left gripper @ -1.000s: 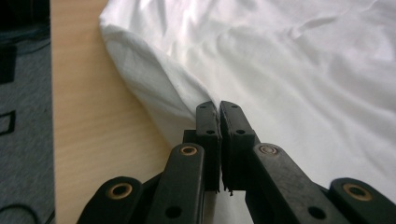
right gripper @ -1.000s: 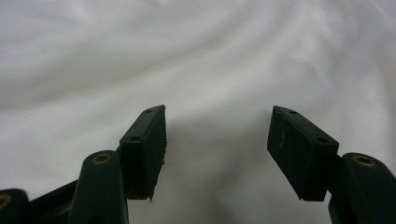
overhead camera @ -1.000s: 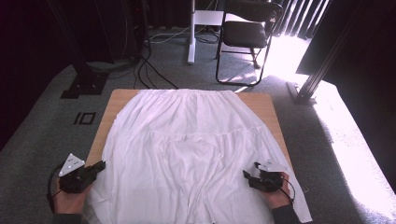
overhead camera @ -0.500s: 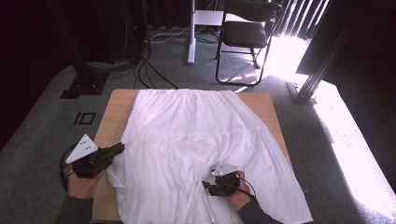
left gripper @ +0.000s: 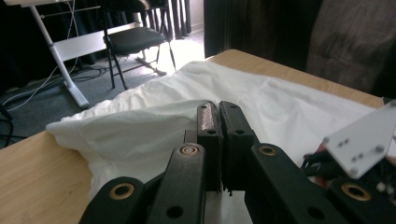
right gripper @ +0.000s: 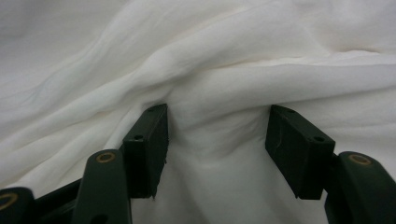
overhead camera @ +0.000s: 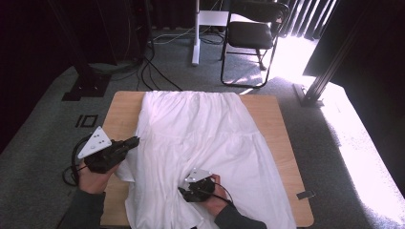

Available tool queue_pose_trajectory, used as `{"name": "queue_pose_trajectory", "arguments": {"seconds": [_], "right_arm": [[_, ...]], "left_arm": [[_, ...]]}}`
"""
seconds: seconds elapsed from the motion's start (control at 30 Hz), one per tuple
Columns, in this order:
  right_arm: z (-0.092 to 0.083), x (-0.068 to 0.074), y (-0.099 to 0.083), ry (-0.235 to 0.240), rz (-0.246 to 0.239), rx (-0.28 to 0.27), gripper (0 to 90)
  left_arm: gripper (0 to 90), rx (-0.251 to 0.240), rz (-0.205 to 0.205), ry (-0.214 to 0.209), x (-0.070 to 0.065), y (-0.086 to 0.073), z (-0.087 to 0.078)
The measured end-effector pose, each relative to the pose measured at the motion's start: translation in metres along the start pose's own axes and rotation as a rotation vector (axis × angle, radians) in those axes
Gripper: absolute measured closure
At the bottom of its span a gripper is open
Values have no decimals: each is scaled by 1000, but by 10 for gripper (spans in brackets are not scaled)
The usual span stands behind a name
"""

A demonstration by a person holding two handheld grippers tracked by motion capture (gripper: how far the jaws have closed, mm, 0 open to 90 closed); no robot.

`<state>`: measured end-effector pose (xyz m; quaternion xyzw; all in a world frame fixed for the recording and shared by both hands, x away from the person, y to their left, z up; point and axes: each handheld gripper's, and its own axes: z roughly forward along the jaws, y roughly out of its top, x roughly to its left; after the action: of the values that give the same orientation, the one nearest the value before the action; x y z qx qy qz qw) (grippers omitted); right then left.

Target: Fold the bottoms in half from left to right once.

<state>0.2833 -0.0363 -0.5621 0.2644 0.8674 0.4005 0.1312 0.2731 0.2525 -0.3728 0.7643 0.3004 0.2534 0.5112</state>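
I am looking down on a white garment (overhead camera: 205, 143) that is lying spread over the wooden desk (overhead camera: 122, 102), its long axis running from the far edge toward my side, the narrower gathered end pointing away toward the folding chair (overhead camera: 250, 36) and the wider end spilling off the near edge. My left gripper (overhead camera: 125, 145) is sitting at the garment's left border, raised off the desk, and its jaws are clenched together on a fold of the cloth; in the left gripper view the fabric is lifting into a tented ridge right at the jaw tips, with bare desk showing beside it. My right gripper (overhead camera: 184, 193) is lying on the near middle of the garment, pointing left across it. In the right gripper view its jaws are standing apart, and a bunched hump of cloth is pushing up between them; the pads are flanking that hump, not squeezing it. The two grippers are near each other, the left one farther out.
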Motion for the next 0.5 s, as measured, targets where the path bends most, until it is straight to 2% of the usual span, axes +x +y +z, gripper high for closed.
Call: {"name": "queue_pose_trajectory", "arguments": {"seconds": [0.23,0.3,0.37,0.47,0.5], "right_arm": [[30,31,27,7,-22,-4,423],[36,38,33,11,-22,-3,423],[40,41,36,14,-28,-4,414],[40,41,37,18,-31,1,356],[37,41,36,6,-37,-1,356]], "left_arm": [[892,-36,25,-27,-5,16,1],[892,-61,32,-55,-8,22,1],[892,-81,37,-80,-12,27,3],[891,-75,42,-95,-14,28,10],[891,-69,42,-98,-15,28,13]]}}
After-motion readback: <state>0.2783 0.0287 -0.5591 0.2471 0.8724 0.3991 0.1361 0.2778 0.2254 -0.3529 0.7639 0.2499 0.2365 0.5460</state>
